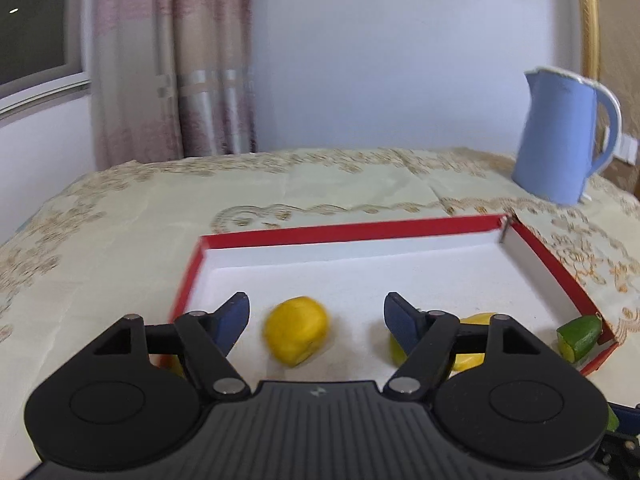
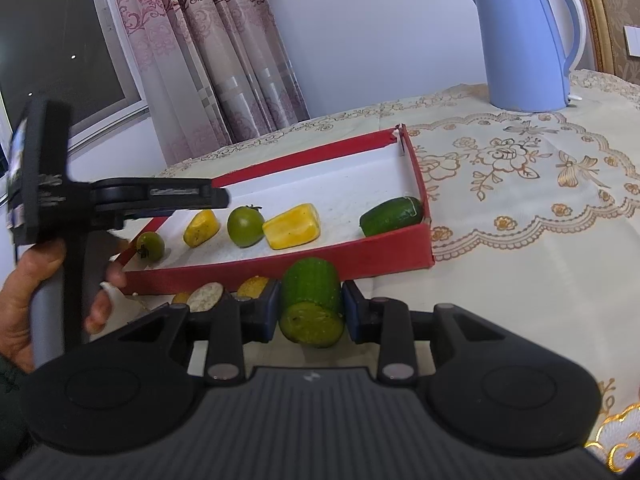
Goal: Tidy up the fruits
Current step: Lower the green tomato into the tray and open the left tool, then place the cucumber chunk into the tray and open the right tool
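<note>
A: Left wrist view: your left gripper (image 1: 316, 316) hangs with its jaws wide apart over the red tray (image 1: 352, 232). A blurred yellow fruit piece (image 1: 296, 330) lies loose between them, untouched. Another yellow piece (image 1: 474, 358) is half hidden behind the right finger.

B: And your right gripper (image 2: 310, 308)?

A: Its jaws are clamped on a green cucumber chunk (image 2: 312, 300) just outside the tray's near wall. Pieces beside it are partly hidden. The embroidered cloth on the surface (image 2: 520, 208) carries a blue kettle (image 2: 524, 40); curtains (image 2: 208, 52) hang behind.
</note>
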{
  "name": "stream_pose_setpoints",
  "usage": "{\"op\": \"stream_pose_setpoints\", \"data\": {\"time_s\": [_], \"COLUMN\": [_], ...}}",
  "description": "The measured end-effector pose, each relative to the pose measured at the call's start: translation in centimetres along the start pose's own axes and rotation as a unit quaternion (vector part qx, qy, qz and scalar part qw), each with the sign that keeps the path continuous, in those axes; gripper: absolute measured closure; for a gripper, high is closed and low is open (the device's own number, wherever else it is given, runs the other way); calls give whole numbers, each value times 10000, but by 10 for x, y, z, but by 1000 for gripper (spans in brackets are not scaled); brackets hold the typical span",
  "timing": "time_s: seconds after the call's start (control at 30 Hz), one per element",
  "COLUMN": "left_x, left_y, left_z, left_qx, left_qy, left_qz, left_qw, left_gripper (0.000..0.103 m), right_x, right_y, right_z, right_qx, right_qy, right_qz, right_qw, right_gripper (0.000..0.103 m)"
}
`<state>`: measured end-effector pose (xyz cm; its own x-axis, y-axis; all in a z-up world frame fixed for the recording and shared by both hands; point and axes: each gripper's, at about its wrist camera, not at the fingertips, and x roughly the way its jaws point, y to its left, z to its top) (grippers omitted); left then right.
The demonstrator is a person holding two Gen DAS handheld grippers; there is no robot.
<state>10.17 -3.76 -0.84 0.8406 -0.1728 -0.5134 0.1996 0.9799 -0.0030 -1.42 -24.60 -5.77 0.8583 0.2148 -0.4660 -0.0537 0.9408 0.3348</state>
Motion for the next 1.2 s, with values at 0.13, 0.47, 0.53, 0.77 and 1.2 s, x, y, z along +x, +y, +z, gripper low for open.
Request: {"op": "stream_pose_setpoints", "data": {"time_s": [0.13, 0.47, 0.53, 0.77, 1.2], "left_x": [-22, -41, -42, -36, -35], "left_y": [16, 58, 62, 70, 75], "left_z": [-13, -35, -37, -42, -43], "left_qx": [-99, -866, -949, -1131, -1277], "left_qy": [-136, -329, -351, -234, -203], "left_qz": [126, 20, -49, -182, -365], "left_qw": [9998, 9957, 9949, 9931, 9909], "left_gripper": [29, 29, 29, 29, 25], "right_x": [-1, 1, 1, 0, 17], "right_y": [-1, -1, -1, 4, 35], "right_z": [0, 0, 0, 0, 52], "right_qx": [4, 6, 1, -116, -1072], "right_qy": [-7, 13, 14, 6, -281], "right_qz": [-4, -32, -52, -171, -687], "right_qw": [10000, 10000, 10000, 9998, 9915], "right_gripper": [72, 72, 72, 72, 72]}}
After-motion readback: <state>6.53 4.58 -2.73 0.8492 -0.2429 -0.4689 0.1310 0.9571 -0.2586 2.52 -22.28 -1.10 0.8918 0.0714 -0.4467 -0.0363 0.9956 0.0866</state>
